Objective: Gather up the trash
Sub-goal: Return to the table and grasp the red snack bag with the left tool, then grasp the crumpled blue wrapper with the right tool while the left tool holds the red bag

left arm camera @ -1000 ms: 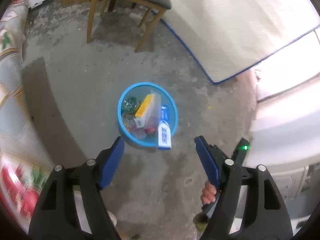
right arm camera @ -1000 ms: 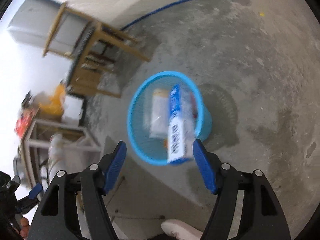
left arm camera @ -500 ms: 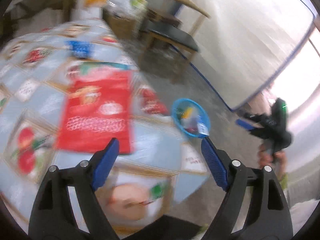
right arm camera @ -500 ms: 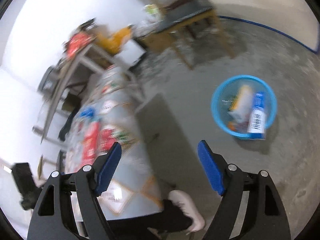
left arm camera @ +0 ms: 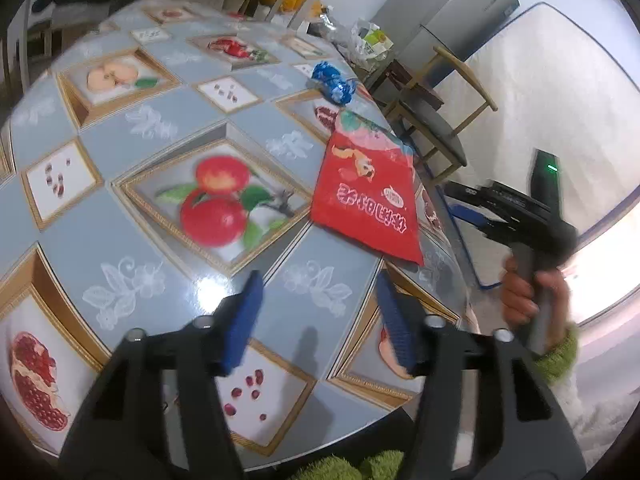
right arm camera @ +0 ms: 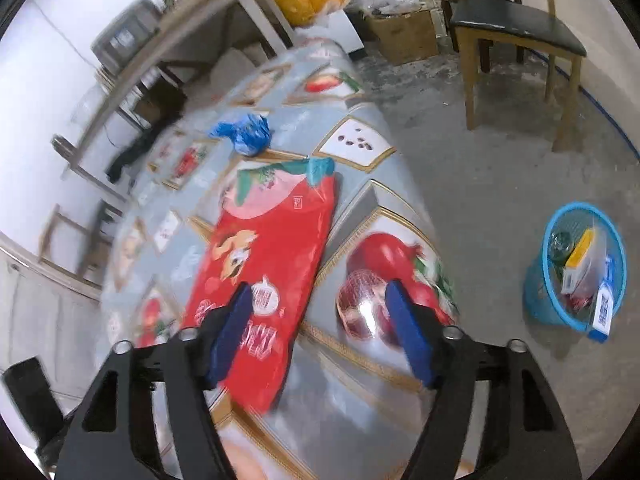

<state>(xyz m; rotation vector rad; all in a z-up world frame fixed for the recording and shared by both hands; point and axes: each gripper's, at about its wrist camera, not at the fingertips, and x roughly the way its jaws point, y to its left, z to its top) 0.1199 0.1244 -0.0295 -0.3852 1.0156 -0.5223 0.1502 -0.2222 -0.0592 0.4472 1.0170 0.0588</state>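
A red snack bag (left arm camera: pixel 368 192) lies flat near the edge of the fruit-patterned table (left arm camera: pixel 132 208), with a crumpled blue wrapper (left arm camera: pixel 334 80) farther back. My left gripper (left arm camera: pixel 320 312) hovers over the cloth short of the bag; its jaws are closing with nothing between them. The right gripper (right arm camera: pixel 320 320) hangs above the near end of the red bag (right arm camera: pixel 272 248), jaws closing, nothing pinched. The blue wrapper (right arm camera: pixel 244 132) sits beyond the bag. A blue mesh basket (right arm camera: pixel 538 296) holding several pieces of trash stands on the floor at the right.
A wooden chair (right arm camera: pixel 516 28) with a dark seat stands beyond the table, a cardboard box (right arm camera: pixel 404 32) beside it. A cluttered shelf (right arm camera: pixel 192 24) lines the back wall. A mattress (left arm camera: pixel 560 80) leans on the wall. A hand (left arm camera: pixel 520 292) grips the right tool's handle.
Both views swung from the basket on the floor up to the table, bringing the red bag and blue wrapper into view. Both pairs of jaws stand narrower than half a second ago.
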